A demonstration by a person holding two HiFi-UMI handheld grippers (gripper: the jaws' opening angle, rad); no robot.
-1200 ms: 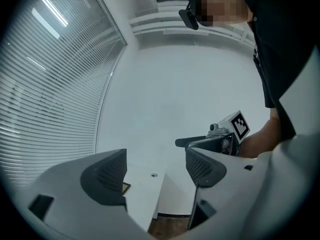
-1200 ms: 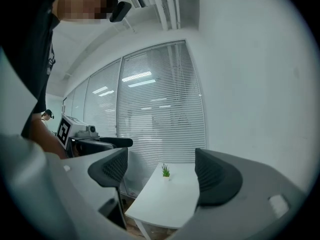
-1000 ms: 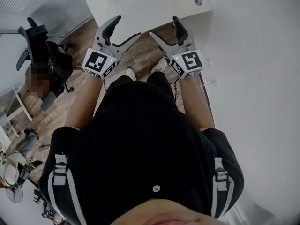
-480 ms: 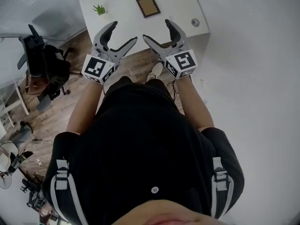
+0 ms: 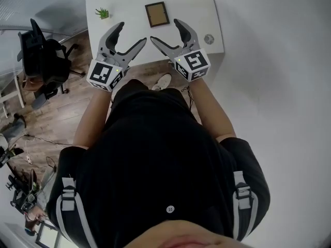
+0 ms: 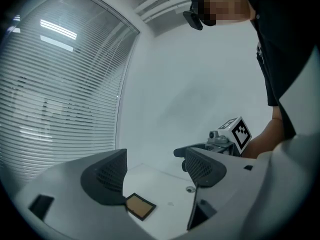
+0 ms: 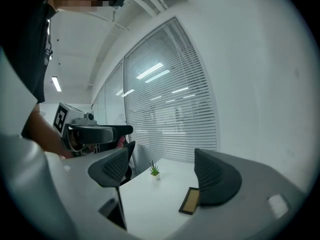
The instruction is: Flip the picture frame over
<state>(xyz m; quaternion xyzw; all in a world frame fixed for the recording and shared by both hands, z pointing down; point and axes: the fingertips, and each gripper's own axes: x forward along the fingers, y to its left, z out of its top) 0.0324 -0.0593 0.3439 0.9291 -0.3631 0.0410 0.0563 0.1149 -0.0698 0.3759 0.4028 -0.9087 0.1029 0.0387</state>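
table (image 5: pixel 191 6) bare around frame (image 5: pixel 156 14) | plant (image 5: pixel 102 13) far left | disc (image 5: pixel 209 39) right edge

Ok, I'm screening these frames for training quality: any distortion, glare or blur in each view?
Head view: evenly lit, sharp, fisheye warps the table. Left gripper view: dark vignetted corners, blinds curve, picture frame crisp. Right gripper view: light reflections streak the window, corners dark, no motion blur.

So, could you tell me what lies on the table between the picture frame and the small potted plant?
Nothing: the head view shows only bare white table between the picture frame and the potted plant; the right gripper view agrees.
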